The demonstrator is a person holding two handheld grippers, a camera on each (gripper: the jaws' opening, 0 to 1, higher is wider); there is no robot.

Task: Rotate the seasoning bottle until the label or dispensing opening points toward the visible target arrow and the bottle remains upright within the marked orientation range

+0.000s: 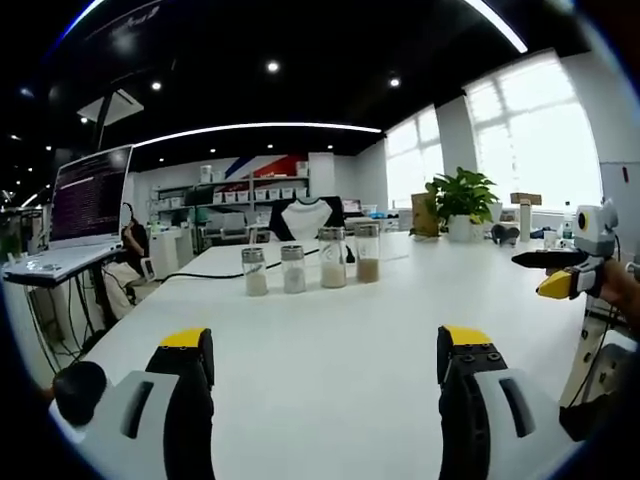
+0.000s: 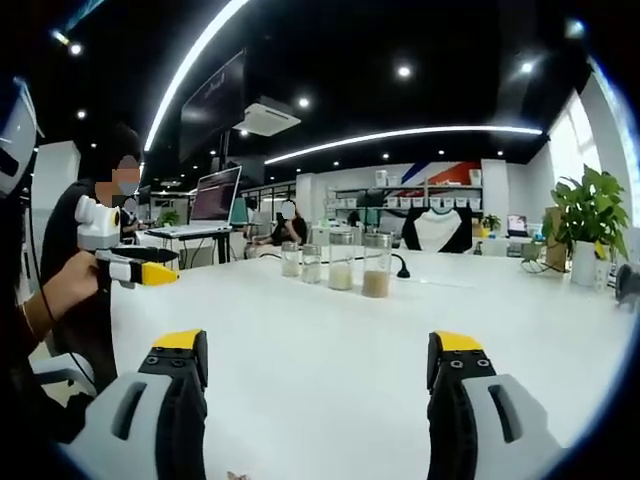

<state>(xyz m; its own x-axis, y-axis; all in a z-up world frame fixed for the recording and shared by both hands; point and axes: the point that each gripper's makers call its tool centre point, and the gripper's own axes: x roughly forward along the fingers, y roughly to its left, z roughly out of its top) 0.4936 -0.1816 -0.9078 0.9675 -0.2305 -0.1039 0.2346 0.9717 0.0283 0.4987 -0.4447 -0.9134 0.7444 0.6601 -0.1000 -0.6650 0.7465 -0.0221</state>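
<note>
White laminate spreads out ahead of us, a broad white table (image 1: 330,370) on which four clear glass seasoning bottles with metal caps stand in a row: in the left gripper view, two short bottles holding pale powder (image 1: 255,271) (image 1: 293,268), a taller bottle of pale powder (image 1: 332,257) and a taller bottle of brown seasoning (image 1: 368,253). All four stand upright, long axes vertical, close beside one another and well apart from both of our tools. We cannot make out any target arrow or marked range on the table, nor which way a label or opening faces, so we cannot tell which bottle is meant. Our left gripper (image 1: 325,355), grey with yellow tips, has its jaws spread wide with nothing between them, and the row lies straight ahead of it, slightly left of centre. Our right gripper (image 2: 318,355) is likewise spread and empty; in its view the brown bottle (image 2: 376,264) stands nearest the midline and the short ones (image 2: 291,258) trail off to the left. From the left gripper view the right gripper (image 1: 560,283) shows at the right edge, held by a hand (image 1: 622,290). We judge neither arm clearly nearer; the approach has not begun, and the reach runs forward across bare table to a vertical grasp.
</note>
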